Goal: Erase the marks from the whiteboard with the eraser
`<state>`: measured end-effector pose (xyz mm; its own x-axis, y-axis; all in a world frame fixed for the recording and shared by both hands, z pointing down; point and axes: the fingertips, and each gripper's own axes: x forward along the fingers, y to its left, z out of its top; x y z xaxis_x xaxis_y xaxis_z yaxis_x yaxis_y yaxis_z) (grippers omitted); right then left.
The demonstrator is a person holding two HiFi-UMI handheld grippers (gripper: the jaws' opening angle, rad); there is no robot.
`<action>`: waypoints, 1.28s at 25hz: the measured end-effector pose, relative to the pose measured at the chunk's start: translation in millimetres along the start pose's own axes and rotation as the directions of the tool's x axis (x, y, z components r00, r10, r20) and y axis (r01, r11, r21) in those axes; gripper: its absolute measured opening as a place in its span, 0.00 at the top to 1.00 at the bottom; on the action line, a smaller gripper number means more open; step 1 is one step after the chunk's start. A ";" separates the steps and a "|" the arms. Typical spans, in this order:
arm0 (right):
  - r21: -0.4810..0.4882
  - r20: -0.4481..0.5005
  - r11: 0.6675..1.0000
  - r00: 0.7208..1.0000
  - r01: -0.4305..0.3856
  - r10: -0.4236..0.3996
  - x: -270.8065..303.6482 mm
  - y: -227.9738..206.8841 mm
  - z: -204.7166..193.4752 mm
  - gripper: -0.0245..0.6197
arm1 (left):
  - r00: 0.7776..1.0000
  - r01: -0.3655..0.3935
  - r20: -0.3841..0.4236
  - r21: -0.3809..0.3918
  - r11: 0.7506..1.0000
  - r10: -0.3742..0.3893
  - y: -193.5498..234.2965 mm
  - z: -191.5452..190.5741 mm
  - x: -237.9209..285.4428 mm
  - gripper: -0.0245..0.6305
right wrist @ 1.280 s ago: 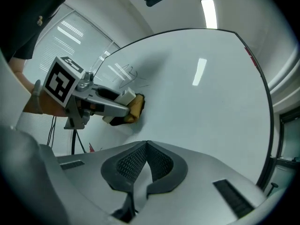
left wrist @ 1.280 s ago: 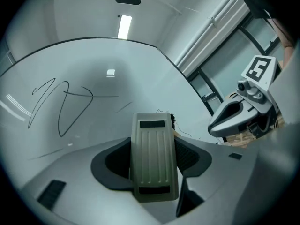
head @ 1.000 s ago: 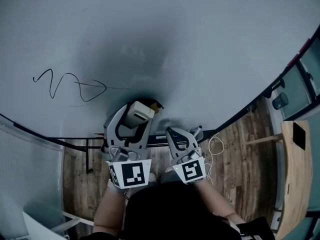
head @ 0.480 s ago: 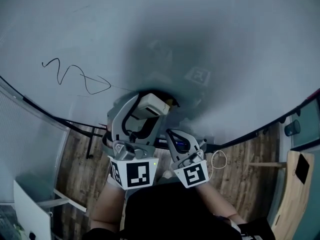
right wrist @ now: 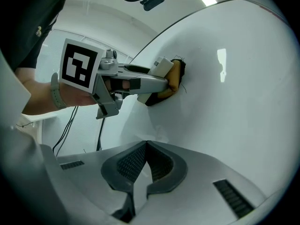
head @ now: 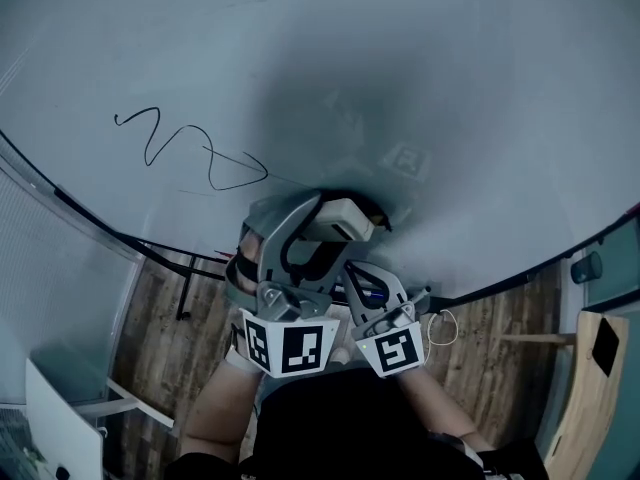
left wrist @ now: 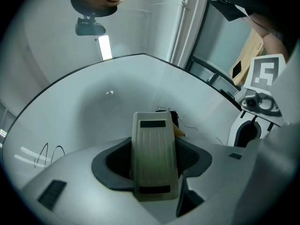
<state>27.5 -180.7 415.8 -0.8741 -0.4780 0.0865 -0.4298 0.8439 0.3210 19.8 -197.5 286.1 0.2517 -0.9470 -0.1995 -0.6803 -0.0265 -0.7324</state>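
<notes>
We hold the eraser (left wrist: 154, 158) clamped in our left gripper (head: 328, 228), its felt seemingly pressed against the whiteboard (head: 430, 58), low down. Our right gripper (right wrist: 145, 149) hangs beside it, jaws together on nothing. A black squiggle (head: 190, 153) sits unerased to the left, well apart. We judge wiping under way; next calls for sliding leftward, pad flat.

Grey left tool (head: 335, 230), right tool (head: 355, 271); dark ribbed pads (right wrist: 127, 165); white cubes (head: 290, 346) bearing black square markers; wearer in black top (head: 340, 418), pale wristband (right wrist: 55, 92).
</notes>
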 end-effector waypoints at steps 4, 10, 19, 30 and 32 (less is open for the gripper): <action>0.004 -0.020 0.999 0.999 0.035 -0.035 7.1 9.1 4.3 0.92 | 1.000 0.020 -0.002 0.013 1.000 -0.020 1.5 -6.2 -5.3 0.56; 0.027 -0.039 0.996 0.996 0.084 -0.082 19.8 24.1 5.2 0.92 | 0.996 0.082 -0.022 0.054 0.995 -0.081 1.1 -26.8 -16.3 0.56; 0.053 -0.036 0.990 0.991 0.132 -0.130 43.4 49.7 16.7 0.92 | 0.988 0.154 -0.054 0.161 0.975 -0.147 10.3 -64.3 -38.2 0.56; 0.028 -0.063 0.988 0.987 0.149 -0.147 88.1 89.4 28.0 0.92 | 0.983 0.185 -0.042 0.193 0.964 -0.180 44.2 -116.3 -71.3 0.56; 0.029 -0.062 0.988 0.987 0.152 -0.150 98.8 97.4 30.1 0.92 | 0.983 0.184 -0.038 0.193 0.964 -0.180 53.3 -125.6 -77.5 0.56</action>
<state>-107.6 -138.5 427.1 -0.7838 -0.6136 0.0955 -0.5644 0.7681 0.3026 -122.4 -165.6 344.3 0.3434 -0.9383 -0.0396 -0.4767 -0.1378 -0.8682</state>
